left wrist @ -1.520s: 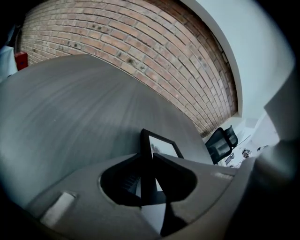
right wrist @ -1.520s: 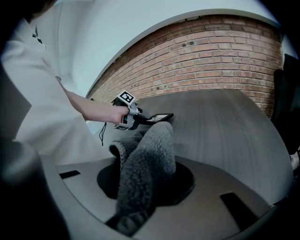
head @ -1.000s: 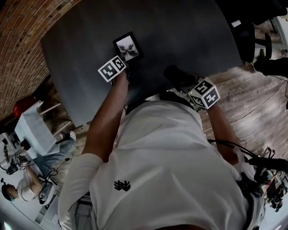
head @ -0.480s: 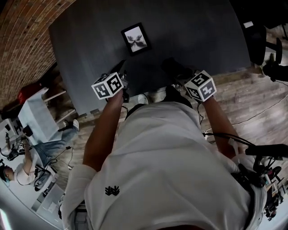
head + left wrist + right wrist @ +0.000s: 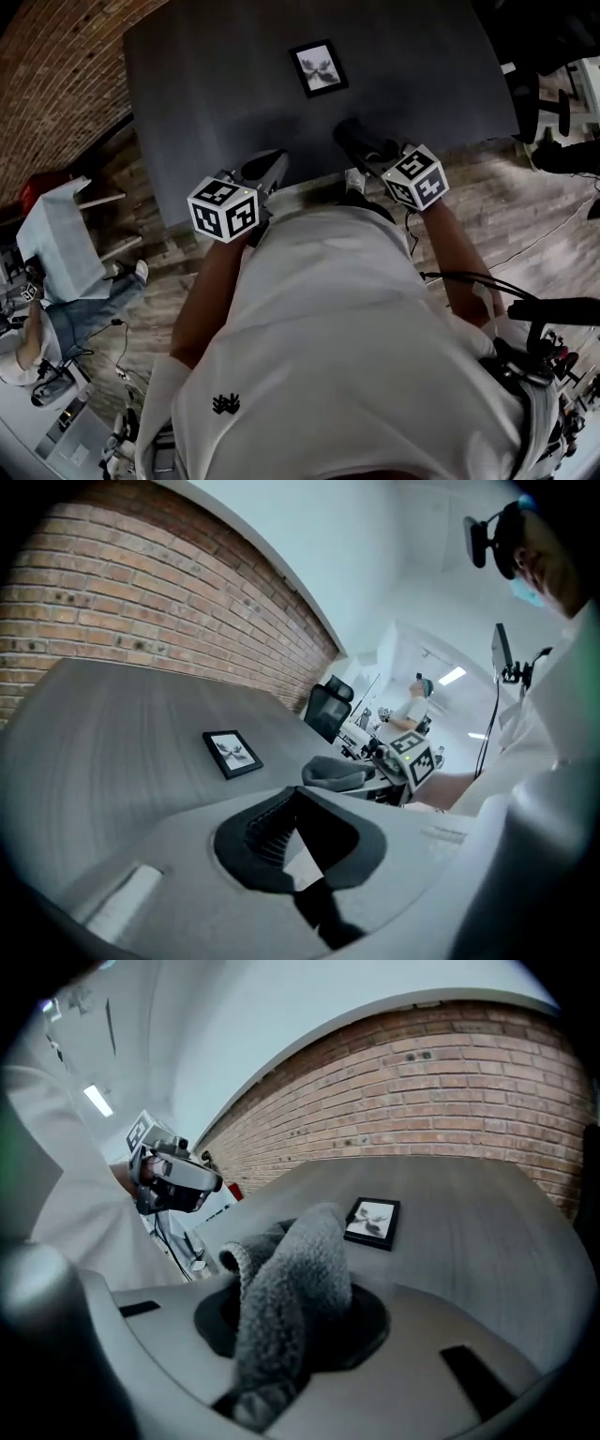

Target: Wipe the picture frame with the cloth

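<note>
On the table [image 5: 187, 84] the picture frame [image 5: 319, 67] lies flat, clear of both grippers. The left gripper [image 5: 302, 850] has just closed its jaws together, empty; the right gripper [image 5: 298, 1326] clamps the cloth [image 5: 300, 1241].

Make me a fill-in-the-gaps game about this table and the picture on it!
1. The right gripper is shut on a fluffy grey ____.
2. The picture frame lies flat on the dark ____.
3. The wall beside it is built of ____.

Missing words: cloth; table; bricks.
</note>
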The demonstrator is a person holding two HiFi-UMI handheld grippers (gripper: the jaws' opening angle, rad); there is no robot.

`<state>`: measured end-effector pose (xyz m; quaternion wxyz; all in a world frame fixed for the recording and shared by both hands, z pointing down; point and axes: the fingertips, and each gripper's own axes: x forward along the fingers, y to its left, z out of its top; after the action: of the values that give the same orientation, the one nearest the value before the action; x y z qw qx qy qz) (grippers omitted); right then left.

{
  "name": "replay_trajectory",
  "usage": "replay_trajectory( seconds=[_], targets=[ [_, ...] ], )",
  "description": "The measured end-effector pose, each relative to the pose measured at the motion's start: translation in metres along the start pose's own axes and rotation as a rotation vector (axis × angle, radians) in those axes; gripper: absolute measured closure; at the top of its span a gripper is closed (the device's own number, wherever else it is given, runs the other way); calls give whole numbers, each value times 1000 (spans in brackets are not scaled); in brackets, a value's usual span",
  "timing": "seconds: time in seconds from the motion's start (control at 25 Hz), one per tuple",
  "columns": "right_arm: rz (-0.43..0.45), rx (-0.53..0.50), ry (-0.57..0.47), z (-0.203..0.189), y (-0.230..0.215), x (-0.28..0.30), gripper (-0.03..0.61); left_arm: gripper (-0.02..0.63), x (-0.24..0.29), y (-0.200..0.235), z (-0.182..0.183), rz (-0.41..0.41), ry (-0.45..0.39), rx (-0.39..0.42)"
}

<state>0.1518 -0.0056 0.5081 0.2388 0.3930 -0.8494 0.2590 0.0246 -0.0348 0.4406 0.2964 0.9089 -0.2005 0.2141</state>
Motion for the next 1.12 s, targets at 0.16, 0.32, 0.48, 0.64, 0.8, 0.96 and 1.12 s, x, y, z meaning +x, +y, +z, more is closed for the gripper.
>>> replay_trajectory(
  seconds=[0.16,0.32,0.48,0.64,0.8,0.96,1.12],
  targets=[
    [-50,-34,1,5,52,10,488,601,-60,8,-26,-13,-11,17],
    [-82,-35,6,8,103,16,488,601,-118,18,-38,-12,-28,49],
    [-96,-51,19,0,152,19,488,601,-159,20,-66,-12,-40,62],
    [-102,-73,32,-15,196,20,488,601,-182,16,-100,-35,-42,41],
    [-102,-87,48,-30,227,16,488,601,-196,7,-123,-49,-36,35],
    [-82,-114,74,-27,248,26,488,601,-210,13,-123,-40,-64,26],
    [-45,-126,48,-10,256,37,489,601,-213,17,-126,-25,-61,16]
  ],
)
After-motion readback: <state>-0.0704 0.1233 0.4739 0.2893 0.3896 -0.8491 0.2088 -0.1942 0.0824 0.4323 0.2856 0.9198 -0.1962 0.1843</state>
